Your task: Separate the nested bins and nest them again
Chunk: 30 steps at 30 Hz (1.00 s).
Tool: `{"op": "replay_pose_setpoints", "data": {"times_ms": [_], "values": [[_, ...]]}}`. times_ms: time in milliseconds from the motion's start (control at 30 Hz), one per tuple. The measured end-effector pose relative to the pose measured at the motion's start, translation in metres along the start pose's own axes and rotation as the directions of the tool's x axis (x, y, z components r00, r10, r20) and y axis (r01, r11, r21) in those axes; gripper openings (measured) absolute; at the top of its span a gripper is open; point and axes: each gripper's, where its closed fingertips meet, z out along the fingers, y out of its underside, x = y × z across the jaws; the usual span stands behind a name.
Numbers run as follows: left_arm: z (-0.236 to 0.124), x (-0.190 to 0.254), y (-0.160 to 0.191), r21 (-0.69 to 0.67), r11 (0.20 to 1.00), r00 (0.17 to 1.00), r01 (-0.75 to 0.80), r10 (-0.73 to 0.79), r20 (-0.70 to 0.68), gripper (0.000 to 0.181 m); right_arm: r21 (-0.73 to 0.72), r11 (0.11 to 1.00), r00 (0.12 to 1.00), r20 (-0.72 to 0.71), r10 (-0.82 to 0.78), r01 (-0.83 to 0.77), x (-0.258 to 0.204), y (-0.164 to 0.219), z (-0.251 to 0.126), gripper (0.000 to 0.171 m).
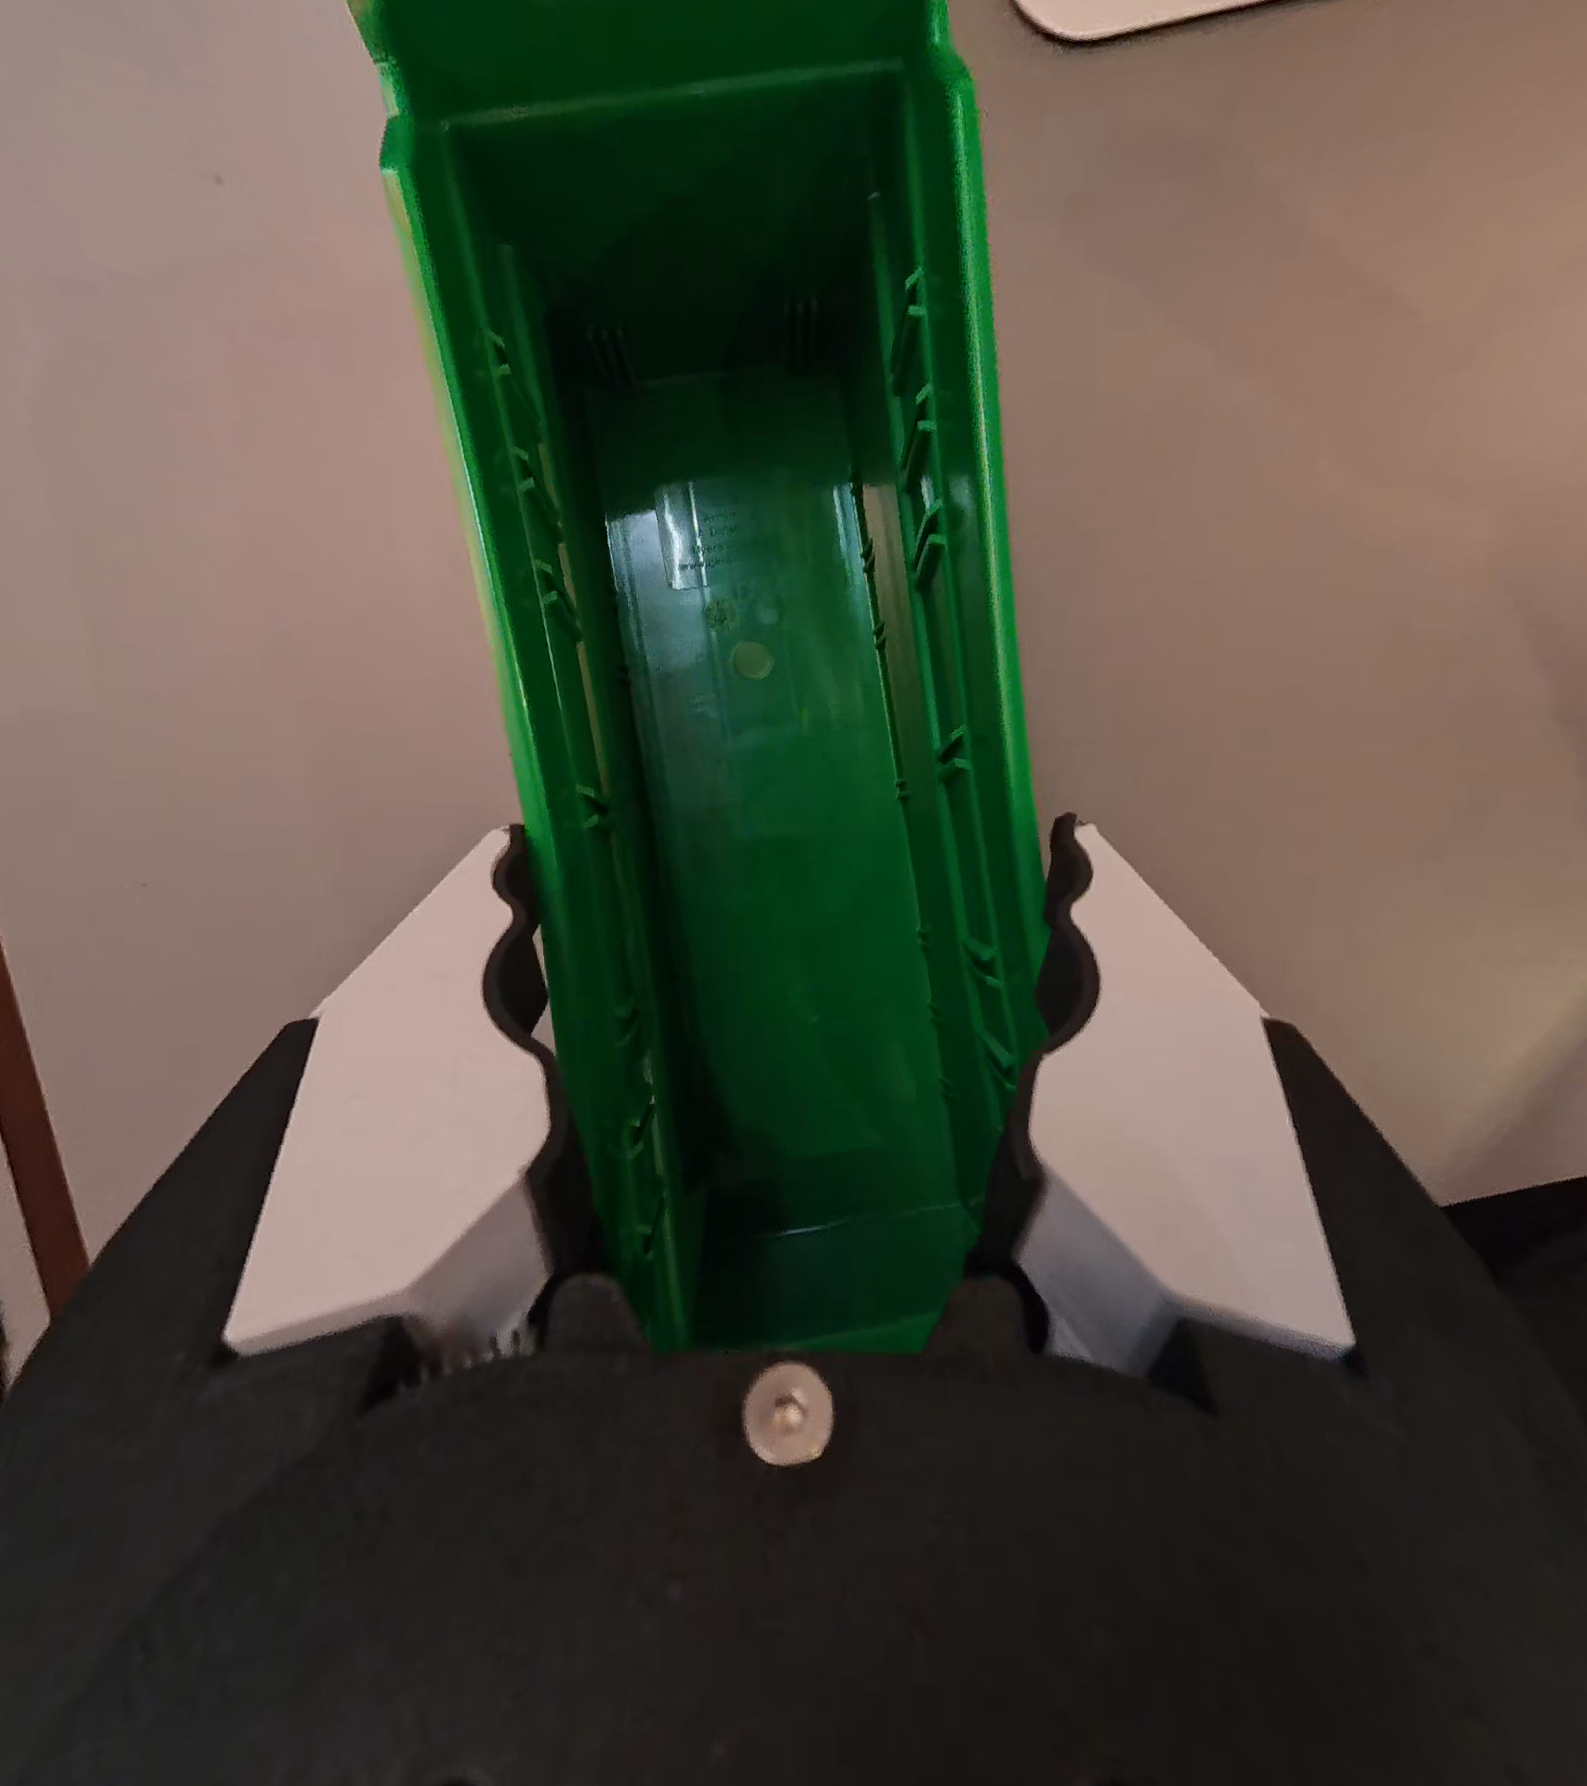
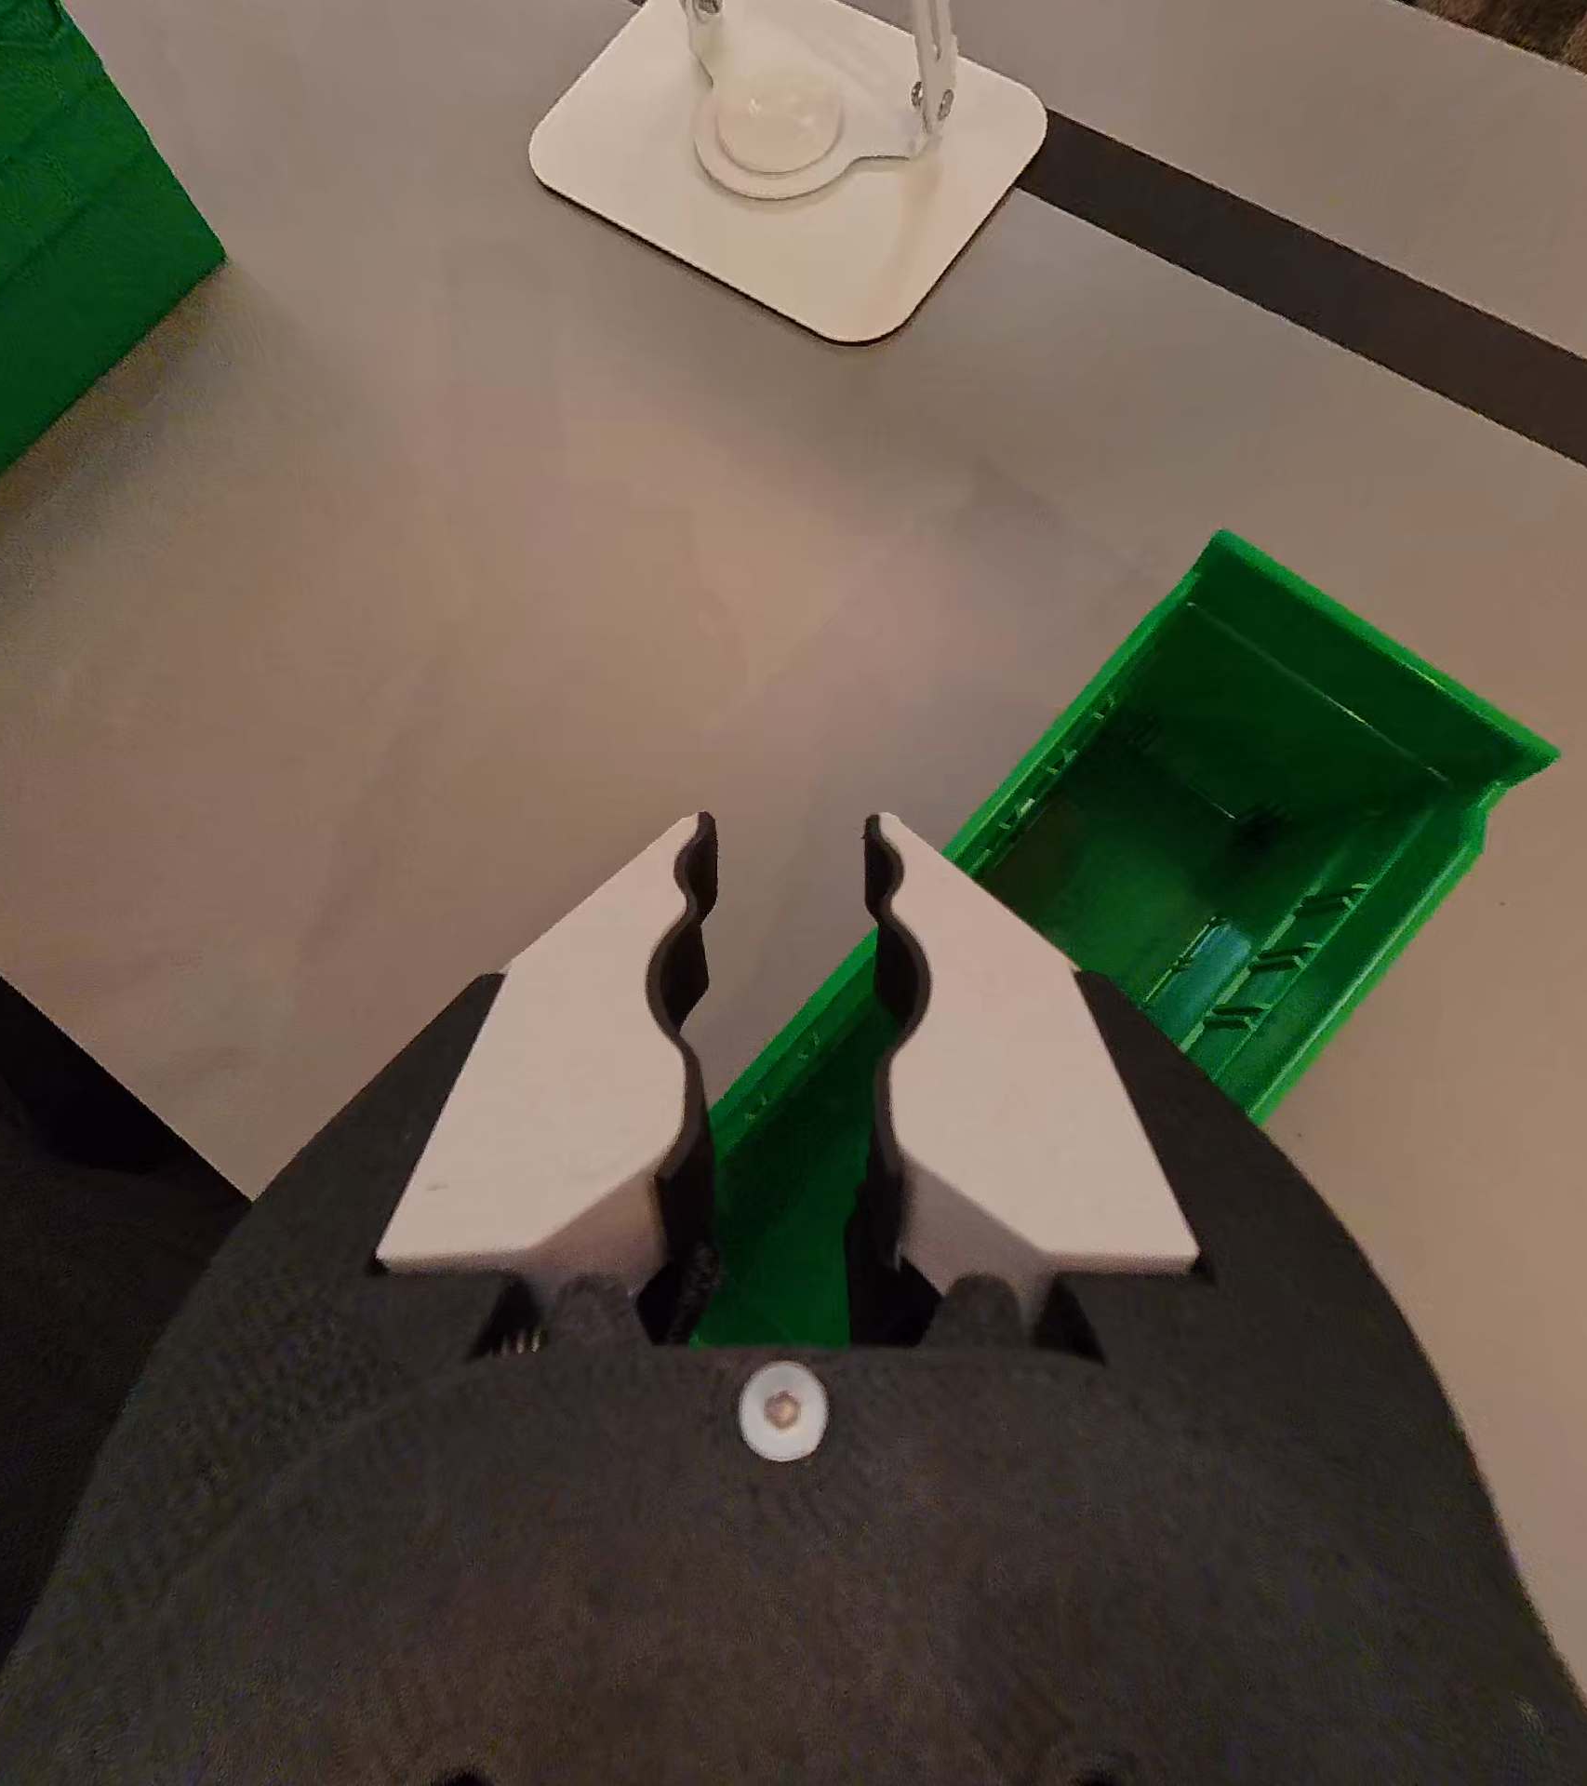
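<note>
1. Up close in the left wrist view, the left tongs [image 1: 790, 976] are clamped on a long green bin [image 1: 751, 676], their wavy black pads [image 1: 511, 966] pressed against its 2 outer side walls.
2. Glossy moulded plastic forms this bin; its open top faces the camera, small ribs line the inner walls, and a clear sticker [image 1: 707, 541] lies on the smooth floor. Nothing else is inside it.
3. Behind it lies a matte beige tabletop [image 1: 1254, 483], with the corner of a white base plate [image 1: 1128, 14] at the upper edge.
4. Next, in the right wrist view, the right tongs [image 2: 790, 850] stand parted, with white wedge-shaped fingers [image 2: 567, 1082] lined with black scalloped rubber.
5. Below and to the right of them a second green bin [image 2: 1254, 850] rests on the tabletop [image 2: 577, 532], lying at an angle. Its near end passes under the gap between the fingers; whether they touch it I cannot tell. It too holds nothing.
6. At the upper left edge, a ridged green wall of the first bin [image 2: 26, 290] shows.
7. Farther back, a flat white rounded base plate [image 2: 790, 184] carries a translucent stand [image 2: 770, 126], and a dark strip [image 2: 1350, 280] crosses the tabletop beyond.
</note>
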Motion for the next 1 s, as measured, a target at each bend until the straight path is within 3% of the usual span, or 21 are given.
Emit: {"op": "replay_pose_setpoints", "data": {"times_ms": [767, 1000], "values": [[-0.027, -0.014, -0.018, 0.128, 0.989, 0.996, 0.068, -0.059, -0.071, 0.102, 0.020, 1.000, 1.000, 0.015, -0.005, 0.004, -0.005, -0.002, -0.001, 0.025], [-0.050, -0.014, -0.030, 0.178, 0.982, 0.997, 0.063, -0.055, -0.052, 0.101, 0.035, 0.999, 1.000, 0.021, 0.002, -0.003, -0.005, -0.003, -0.005, 0.025]]}}
